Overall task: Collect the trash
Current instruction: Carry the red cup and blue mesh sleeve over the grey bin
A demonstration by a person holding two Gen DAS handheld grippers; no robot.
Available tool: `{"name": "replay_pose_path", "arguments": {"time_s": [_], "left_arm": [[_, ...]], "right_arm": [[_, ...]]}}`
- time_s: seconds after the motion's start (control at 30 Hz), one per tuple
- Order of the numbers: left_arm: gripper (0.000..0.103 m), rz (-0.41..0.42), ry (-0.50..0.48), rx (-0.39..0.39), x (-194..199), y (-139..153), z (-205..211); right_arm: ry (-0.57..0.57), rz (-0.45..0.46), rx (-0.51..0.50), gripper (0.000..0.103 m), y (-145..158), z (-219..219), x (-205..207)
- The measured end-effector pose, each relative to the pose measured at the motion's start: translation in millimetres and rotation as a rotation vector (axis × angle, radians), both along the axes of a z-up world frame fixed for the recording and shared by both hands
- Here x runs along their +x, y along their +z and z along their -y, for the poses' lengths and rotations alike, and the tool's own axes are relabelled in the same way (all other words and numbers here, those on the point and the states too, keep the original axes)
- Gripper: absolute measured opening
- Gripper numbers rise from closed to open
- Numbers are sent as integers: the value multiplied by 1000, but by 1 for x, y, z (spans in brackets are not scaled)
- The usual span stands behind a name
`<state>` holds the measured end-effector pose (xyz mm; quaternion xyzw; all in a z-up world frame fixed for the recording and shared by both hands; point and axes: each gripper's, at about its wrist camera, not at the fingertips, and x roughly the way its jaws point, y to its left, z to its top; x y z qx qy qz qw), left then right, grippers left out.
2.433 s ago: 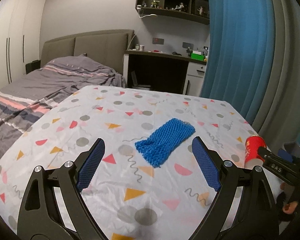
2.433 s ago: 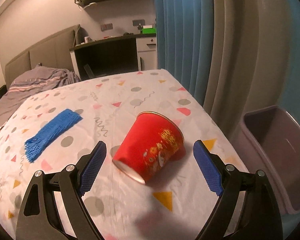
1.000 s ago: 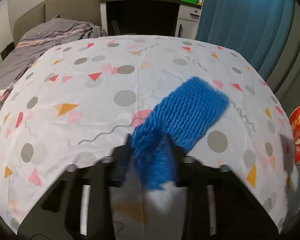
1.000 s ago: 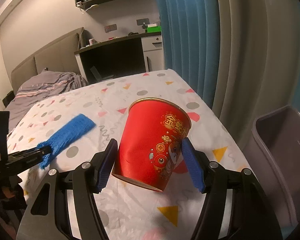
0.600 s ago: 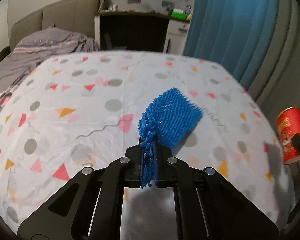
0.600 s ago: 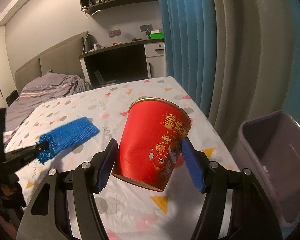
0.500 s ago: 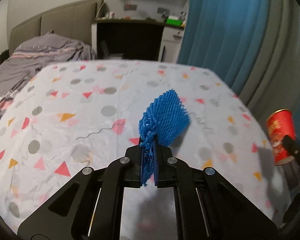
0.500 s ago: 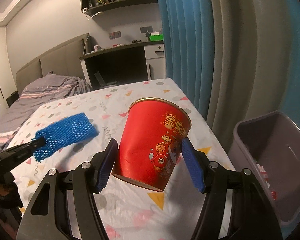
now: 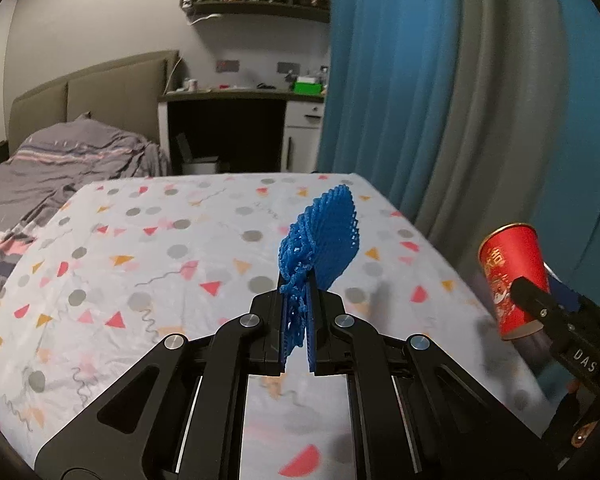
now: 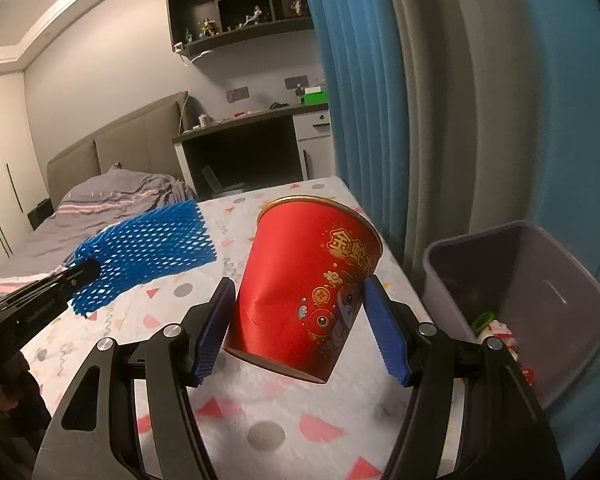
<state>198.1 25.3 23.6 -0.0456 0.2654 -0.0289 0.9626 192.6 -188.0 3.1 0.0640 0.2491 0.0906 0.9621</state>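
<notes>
My left gripper (image 9: 296,320) is shut on a blue foam net sleeve (image 9: 320,236) and holds it up above the table. The sleeve also shows in the right wrist view (image 10: 148,252), at the left. My right gripper (image 10: 300,320) is shut on a red paper cup (image 10: 308,280) with gold print, held tilted above the table. The cup also shows at the right edge of the left wrist view (image 9: 512,276). A grey trash bin (image 10: 540,280) stands to the right of the table, with some wrappers at its bottom.
The table has a white cloth with coloured shapes (image 9: 140,260). A bed (image 9: 60,160) lies behind it at the left, a desk (image 9: 240,120) at the back. Blue and grey curtains (image 10: 420,100) hang at the right, behind the bin.
Both grippers have risen and moved right, with the sleeve and the cup in them. The bin shows more fully in the right wrist view.
</notes>
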Motion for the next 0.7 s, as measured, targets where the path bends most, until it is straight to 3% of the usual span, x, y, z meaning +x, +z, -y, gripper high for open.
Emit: {"name": "replay_pose_path", "arguments": {"time_s": [0.7], "left_arm": [[6,51,-186,2,-26,17,104]], "right_arm": [[-143,80,34,64,13,76,-46]]}}
